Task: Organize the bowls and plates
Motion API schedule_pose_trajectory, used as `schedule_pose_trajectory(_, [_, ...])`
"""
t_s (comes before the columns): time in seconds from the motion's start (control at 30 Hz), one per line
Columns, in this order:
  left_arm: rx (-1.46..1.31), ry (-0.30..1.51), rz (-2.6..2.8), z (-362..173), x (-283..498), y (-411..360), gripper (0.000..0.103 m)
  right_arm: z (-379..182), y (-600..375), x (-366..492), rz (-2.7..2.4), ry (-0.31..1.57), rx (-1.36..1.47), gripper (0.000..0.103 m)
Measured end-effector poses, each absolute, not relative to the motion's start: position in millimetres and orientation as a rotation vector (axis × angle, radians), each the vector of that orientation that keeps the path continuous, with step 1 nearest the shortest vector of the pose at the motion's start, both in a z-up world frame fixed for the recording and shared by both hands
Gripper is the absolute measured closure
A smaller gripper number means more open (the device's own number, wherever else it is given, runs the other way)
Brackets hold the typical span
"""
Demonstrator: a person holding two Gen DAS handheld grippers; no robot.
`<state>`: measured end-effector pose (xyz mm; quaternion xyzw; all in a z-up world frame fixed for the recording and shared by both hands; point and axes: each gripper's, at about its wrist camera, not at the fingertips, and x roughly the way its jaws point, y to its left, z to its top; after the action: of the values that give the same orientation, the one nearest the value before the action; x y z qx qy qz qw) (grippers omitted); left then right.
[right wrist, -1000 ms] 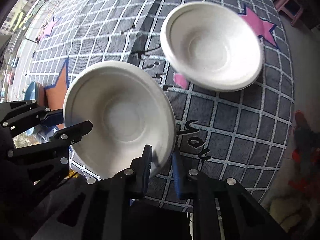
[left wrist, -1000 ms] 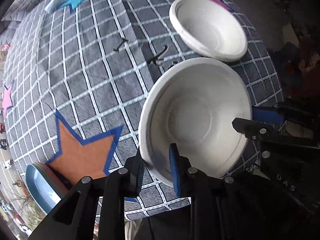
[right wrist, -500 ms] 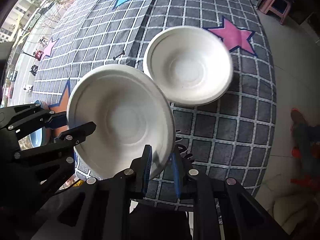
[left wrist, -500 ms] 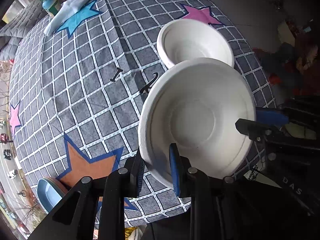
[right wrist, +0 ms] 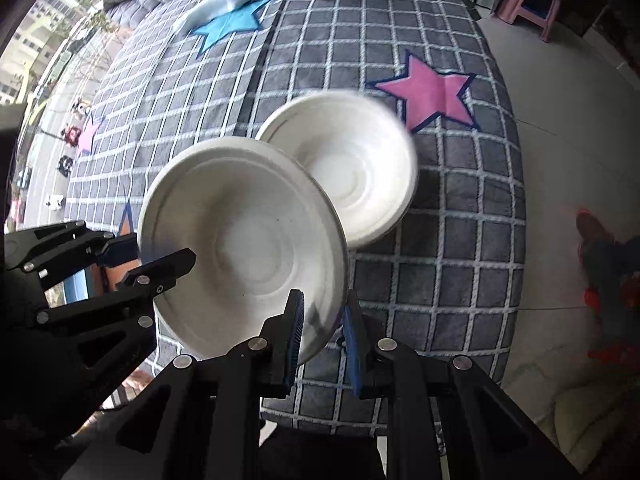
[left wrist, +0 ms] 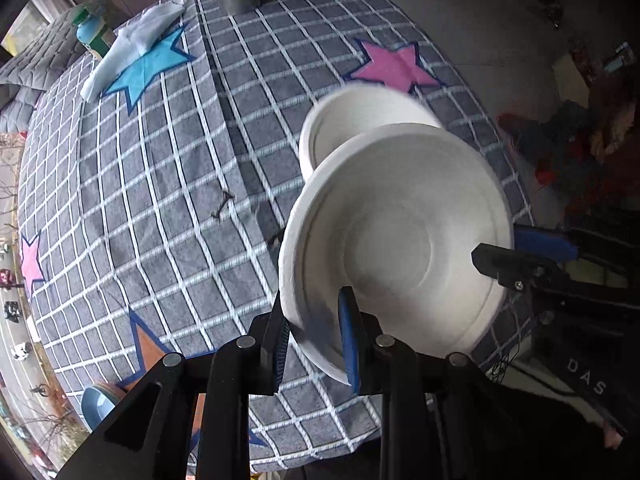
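Grippers first: our left gripper [left wrist: 314,332] pinched the near rim of the held bowl [left wrist: 396,248], one blue pad inside the wall and one outside, while our right gripper [right wrist: 322,334] clamped the opposite rim of that same bowl in the same way. We judged that holding it at two facing points kept the light, thin-walled dish from sagging or swinging, and that gripping by the rim left its underside free to drop into another dish. It hung in the air, tilted slightly, above the grey checked tablecloth [left wrist: 160,184], and from the right wrist view its far edge overlapped the second white bowl [right wrist: 360,168], which sat on the cloth just beside the pink star [right wrist: 434,96]. That bowl looked smeared by motion in both views, so we could not tell how much clearance lay between the two. Near the table's close edge a blue plate [left wrist: 98,402] rested by the orange star [left wrist: 146,350], well apart from the bowls; nesting white with white seemed the step in hand. Compared with a second earlier, the tabletop looked smaller and more of it was in view, the resting bowl had slid from well beyond the carried one to partly behind it, and both grips on the rim were unchanged.
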<state>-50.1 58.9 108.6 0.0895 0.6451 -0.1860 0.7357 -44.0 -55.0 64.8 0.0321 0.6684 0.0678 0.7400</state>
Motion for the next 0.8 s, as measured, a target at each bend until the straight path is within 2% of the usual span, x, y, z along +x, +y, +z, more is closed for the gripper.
schedule_pose_trajectory(0.23, [0.189, 1.367, -0.391, 128, -13, 45, 0.076, 69, -61, -10, 0.107, 1.443, 0.073, 0.081])
schedule_pose_trajectory(0.53, [0.182, 1.408, -0.345, 113, 4, 46, 0.076, 67, -71, 15, 0.11, 1.448, 0.082, 0.081])
schedule_pose_trajectory(0.63, [0.181, 1.414, -0.308, 108, 8, 47, 0.062, 62, -77, 24, 0.054, 1.448, 0.075, 0.08])
schedule_pose_trajectory(0.67, [0.169, 1.417, -0.295, 108, 9, 51, 0.06, 61, -80, 26, 0.031, 1.454, 0.078, 0.069])
schedule_pose_trajectory(0.7, [0.158, 1.42, -0.293, 107, 9, 53, 0.06, 60, -83, 27, 0.018, 1.457, 0.095, 0.048])
schedule_pose_trajectory(0.73, [0.151, 1.424, -0.291, 106, 8, 56, 0.06, 60, -87, 27, 0.014, 1.453, 0.119, 0.039])
schedule_pose_trajectory(0.77, [0.15, 1.426, -0.288, 106, 8, 58, 0.06, 63, -90, 25, 0.004, 1.435, 0.135, 0.035])
schedule_pose_trajectory(0.8, [0.149, 1.428, -0.287, 105, 7, 61, 0.06, 64, -91, 24, -0.001, 1.427, 0.14, 0.035])
